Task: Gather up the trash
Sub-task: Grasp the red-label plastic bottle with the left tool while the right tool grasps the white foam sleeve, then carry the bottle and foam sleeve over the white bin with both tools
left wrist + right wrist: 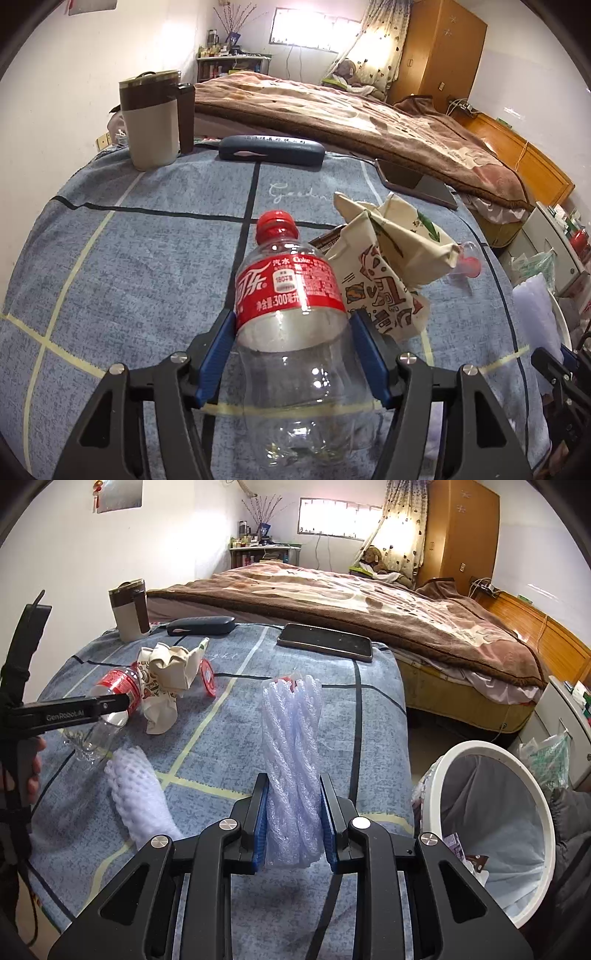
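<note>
An empty clear cola bottle (291, 295) with a red cap and red label stands between the blue pads of my left gripper (294, 317), which touch it on both sides. The right wrist view shows the bottle (118, 690) tilted just above the blue tablecloth, with the left gripper (110, 705) around it. My right gripper (293, 781) is shut on a white foam net sleeve (291, 738), squeezed between its pads. Crumpled paper bags (384, 258) lie right behind the bottle. Another foam net (136, 794) lies on the cloth at the near left.
A white bin (546, 812) with a liner stands on the floor, right of the table. A phone (325, 642), a dark glasses case (271, 151) and a brown-and-cream mug (151, 122) sit at the far edge. A red-lidded clear cup (208, 675) lies by the paper. A bed lies beyond.
</note>
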A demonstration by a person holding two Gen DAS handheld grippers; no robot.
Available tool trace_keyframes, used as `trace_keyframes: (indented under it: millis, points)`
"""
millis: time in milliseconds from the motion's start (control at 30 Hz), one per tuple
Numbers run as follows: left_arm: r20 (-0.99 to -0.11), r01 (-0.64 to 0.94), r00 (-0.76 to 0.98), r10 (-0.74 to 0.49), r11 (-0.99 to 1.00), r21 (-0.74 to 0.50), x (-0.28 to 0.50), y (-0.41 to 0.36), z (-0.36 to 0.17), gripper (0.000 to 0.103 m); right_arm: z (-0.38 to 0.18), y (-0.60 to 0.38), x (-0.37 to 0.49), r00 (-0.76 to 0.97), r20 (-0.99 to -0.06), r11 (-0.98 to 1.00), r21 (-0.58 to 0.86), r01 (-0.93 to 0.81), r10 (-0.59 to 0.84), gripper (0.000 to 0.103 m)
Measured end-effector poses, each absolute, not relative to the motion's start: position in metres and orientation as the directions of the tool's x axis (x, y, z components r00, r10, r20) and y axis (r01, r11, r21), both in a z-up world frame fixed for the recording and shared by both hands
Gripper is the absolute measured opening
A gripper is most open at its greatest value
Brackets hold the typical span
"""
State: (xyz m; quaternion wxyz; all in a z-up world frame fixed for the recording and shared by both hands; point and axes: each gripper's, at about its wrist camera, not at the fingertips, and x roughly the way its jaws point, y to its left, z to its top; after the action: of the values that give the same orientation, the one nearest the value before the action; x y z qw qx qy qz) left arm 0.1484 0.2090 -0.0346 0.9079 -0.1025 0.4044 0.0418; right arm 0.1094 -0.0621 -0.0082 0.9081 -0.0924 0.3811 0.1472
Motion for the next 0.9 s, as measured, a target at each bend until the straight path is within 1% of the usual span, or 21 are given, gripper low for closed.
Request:
trace_keyframes:
  millis: [167, 433, 733, 900]
  points:
    - [-0.741, -0.153, 0.672, 0.006, 0.98, -0.131, 0.143, 0.204, -0.033, 0.066, -0.007, -0.067, 0.108, 0.671, -0.714, 0.943, -0.048, -0.331, 0.199, 0.027]
    - [-0.679, -0.129, 0.734, 0.016, 0.985, -0.116, 0.111, 0.185, -0.007, 0.066, -0.001, -0.073, 0.101, 0.681, -0.693, 0.943, -0.006, -0.333, 0.236, 0.027]
    - [-0.629, -0.04, 0.776, -0.049, 0.991, -0.127, 0.085, 0.149, 0.02, 0.066, 0.013, -0.09, 0.089, 0.704, -0.662, 0.948, 0.033, -0.316, 0.257, 0.027]
    - [-0.601, 0.003, 0.796, -0.071, 0.994, -0.114, 0.076, 0.126, 0.034, 0.066, 0.021, -0.105, 0.081, 0.726, -0.639, 0.955, 0.046, -0.294, 0.255, 0.027]
